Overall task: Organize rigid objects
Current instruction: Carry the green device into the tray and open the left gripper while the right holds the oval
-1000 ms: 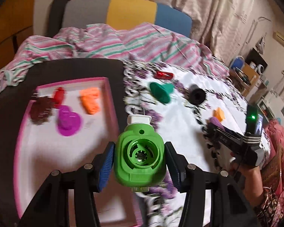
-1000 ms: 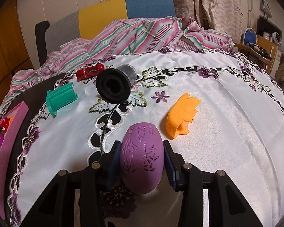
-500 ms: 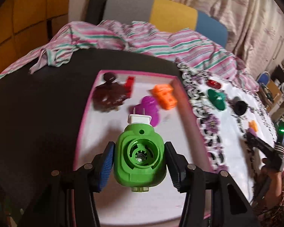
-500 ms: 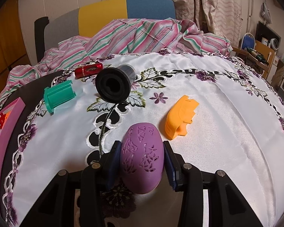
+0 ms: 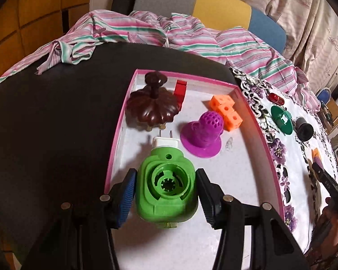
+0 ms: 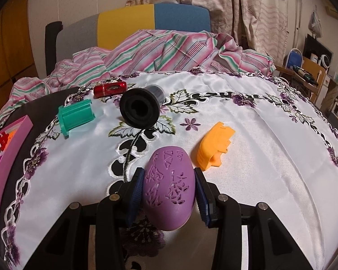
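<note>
My left gripper [image 5: 166,193] is shut on a green plug-in device [image 5: 166,186] with a white pronged end, held over the near left part of the pink-rimmed tray [image 5: 256,121]. In the tray lie a brown lid-shaped piece [image 5: 152,108], a red block [image 5: 180,90], an orange cube piece [image 5: 226,110] and a magenta perforated piece [image 5: 202,135]. My right gripper [image 6: 169,193] is shut on a purple carved egg [image 6: 169,186] just above the white embroidered cloth [image 6: 270,157]. On the cloth lie an orange clip [image 6: 215,146], a black spool [image 6: 142,110], a teal flanged piece [image 6: 76,117] and a red capsule [image 6: 110,88].
A striped pink and green cloth [image 6: 164,51] is bunched at the table's far edge, before a chair back [image 6: 151,20] of grey, yellow and blue. Dark tabletop [image 5: 51,117] lies left of the tray. Cluttered shelves [image 6: 313,72] stand at the far right.
My left gripper has swung left from the embroidered cloth to over the tray and come lower, carrying the green device. The right gripper has stayed in place with the egg.
</note>
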`<state>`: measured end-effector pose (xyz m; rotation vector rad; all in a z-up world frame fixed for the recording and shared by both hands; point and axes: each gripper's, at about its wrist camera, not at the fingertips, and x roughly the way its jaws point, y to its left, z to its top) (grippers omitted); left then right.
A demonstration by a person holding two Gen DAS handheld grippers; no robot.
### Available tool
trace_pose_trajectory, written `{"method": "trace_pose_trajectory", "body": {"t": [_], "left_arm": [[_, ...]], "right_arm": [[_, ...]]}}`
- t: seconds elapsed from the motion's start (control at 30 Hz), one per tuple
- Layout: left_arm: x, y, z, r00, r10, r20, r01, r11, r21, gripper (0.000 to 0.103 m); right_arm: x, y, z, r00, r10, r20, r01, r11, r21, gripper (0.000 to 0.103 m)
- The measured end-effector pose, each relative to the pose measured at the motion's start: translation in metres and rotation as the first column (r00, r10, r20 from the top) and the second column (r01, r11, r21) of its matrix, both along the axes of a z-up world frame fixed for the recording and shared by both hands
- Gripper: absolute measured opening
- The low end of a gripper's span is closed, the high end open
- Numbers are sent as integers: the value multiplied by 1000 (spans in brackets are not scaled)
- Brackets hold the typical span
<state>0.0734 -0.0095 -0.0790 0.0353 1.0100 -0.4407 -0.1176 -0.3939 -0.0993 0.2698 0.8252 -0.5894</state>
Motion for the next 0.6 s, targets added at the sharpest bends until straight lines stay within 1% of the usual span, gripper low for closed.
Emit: {"method": "trace_pose_trajectory", "body": {"t": [0.07,0.13,0.27,0.4,0.47,0.53,0.6], "left_arm": [[-2,4,-2,1000,15,-17,-15,1000,-9,53],[-4,9,-2,999,28,-34,-29,999,-36,53],[-7,16,0,998,49,-39,-51,997,-52,53],[-16,22,11,998,62,-6,-62,994,-88,53],[-22,23,19,998,60,21,-58,994,-88,53],[-27,24,24,998,55,38,-52,995,-85,53],[-32,24,28,998,44,48,-40,996,-82,53]], "right_arm": [[0,-1,-1,1000,-3,-1,3,1000,4,44],[-1,-2,-1,1000,-6,-2,6,1000,8,44],[-1,-1,0,1000,-8,0,8,1000,1,44],[-5,3,5,1000,-9,26,9,1000,-25,44],[-7,4,8,999,-7,39,8,999,-32,44],[-8,5,10,999,0,47,1,1000,-21,44],[-9,4,12,999,8,50,-9,1000,10,44]]}}
